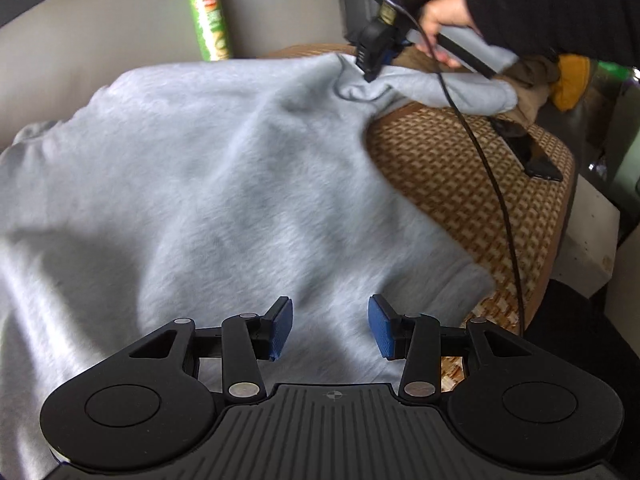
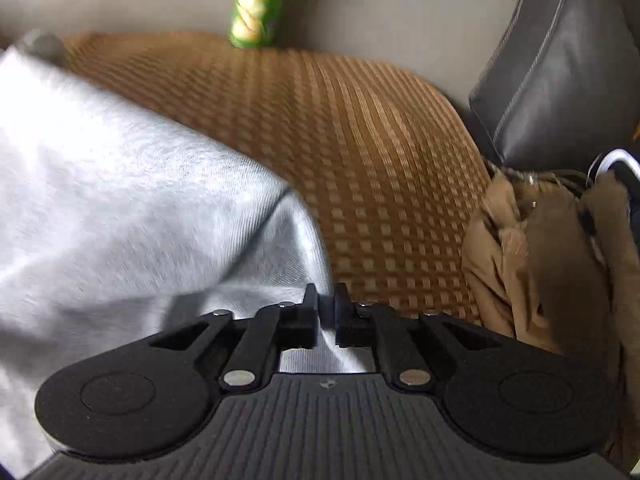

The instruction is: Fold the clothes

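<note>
A light grey sweatshirt (image 1: 200, 180) lies spread over a brown woven mat (image 1: 460, 168). My left gripper (image 1: 330, 326) hangs open just above the garment's near part, with nothing between its blue pads (image 1: 280, 328). At the far right, a person's hand (image 1: 440, 16) in a black sleeve holds my right gripper (image 1: 369, 76), whose tip is down on the sleeve where the cloth bunches up. In the right wrist view that gripper (image 2: 328, 312) is shut on an edge of the grey sweatshirt (image 2: 100, 200), which drapes away to the left over the mat (image 2: 340, 140).
A green snack can (image 1: 210, 24) stands against the beige sofa back. A crumpled tan garment (image 2: 540, 260) and a dark leather cushion (image 2: 560, 60) sit to the right. A black phone (image 1: 532, 152) lies on the mat's right part, and a black cable (image 1: 496, 184) hangs across it.
</note>
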A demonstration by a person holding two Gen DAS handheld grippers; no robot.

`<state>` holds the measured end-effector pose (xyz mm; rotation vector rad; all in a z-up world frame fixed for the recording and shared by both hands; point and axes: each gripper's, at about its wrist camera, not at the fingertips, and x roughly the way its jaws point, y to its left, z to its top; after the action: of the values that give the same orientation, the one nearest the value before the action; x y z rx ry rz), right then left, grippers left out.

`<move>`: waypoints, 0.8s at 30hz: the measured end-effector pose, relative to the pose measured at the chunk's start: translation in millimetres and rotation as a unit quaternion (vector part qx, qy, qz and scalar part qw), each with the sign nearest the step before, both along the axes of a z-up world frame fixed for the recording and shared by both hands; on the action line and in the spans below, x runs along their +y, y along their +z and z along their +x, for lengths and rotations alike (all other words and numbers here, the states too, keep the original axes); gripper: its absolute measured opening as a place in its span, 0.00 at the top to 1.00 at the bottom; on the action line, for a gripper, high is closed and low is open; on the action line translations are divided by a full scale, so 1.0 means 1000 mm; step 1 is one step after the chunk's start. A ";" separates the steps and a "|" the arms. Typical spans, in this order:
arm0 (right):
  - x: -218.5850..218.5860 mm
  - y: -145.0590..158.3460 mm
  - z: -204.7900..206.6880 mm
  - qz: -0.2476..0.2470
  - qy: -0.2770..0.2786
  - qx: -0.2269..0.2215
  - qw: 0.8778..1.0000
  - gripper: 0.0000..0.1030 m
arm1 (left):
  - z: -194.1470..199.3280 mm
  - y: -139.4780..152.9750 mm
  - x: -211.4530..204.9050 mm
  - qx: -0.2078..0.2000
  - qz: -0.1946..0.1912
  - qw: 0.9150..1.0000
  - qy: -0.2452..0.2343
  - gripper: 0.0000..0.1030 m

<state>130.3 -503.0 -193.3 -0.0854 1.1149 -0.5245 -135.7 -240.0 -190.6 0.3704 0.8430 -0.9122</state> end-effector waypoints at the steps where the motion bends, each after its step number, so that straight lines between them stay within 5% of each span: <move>1: 0.006 0.002 -0.005 -0.018 0.003 -0.003 1.000 0.62 | 0.000 0.004 0.009 -0.002 -0.003 1.000 0.008 0.44; 3: 0.017 0.012 -0.016 -0.052 0.013 -0.018 0.998 0.42 | 0.001 0.015 0.028 -0.011 -0.007 1.000 0.028 0.44; 9: 0.062 0.070 -0.052 -0.046 0.073 -0.101 0.991 0.39 | 0.010 0.050 0.103 -0.074 0.007 0.987 0.142 0.41; 11: 0.083 0.092 -0.050 -0.010 0.105 -0.133 0.986 0.37 | 0.014 0.062 0.134 -0.096 0.005 0.974 0.207 0.36; 17: 0.178 0.137 -0.008 0.116 0.218 -0.193 0.950 0.24 | 0.026 0.076 0.211 -0.131 0.013 0.916 0.378 0.17; 24: 0.306 0.139 0.085 0.186 0.377 -0.159 0.894 0.20 | 0.062 0.045 0.275 -0.018 -0.047 0.884 0.465 0.16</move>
<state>214.9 -197.2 -54.0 -0.0873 0.7594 0.3666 -73.2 35.2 -145.6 -0.1237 0.8081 -0.0415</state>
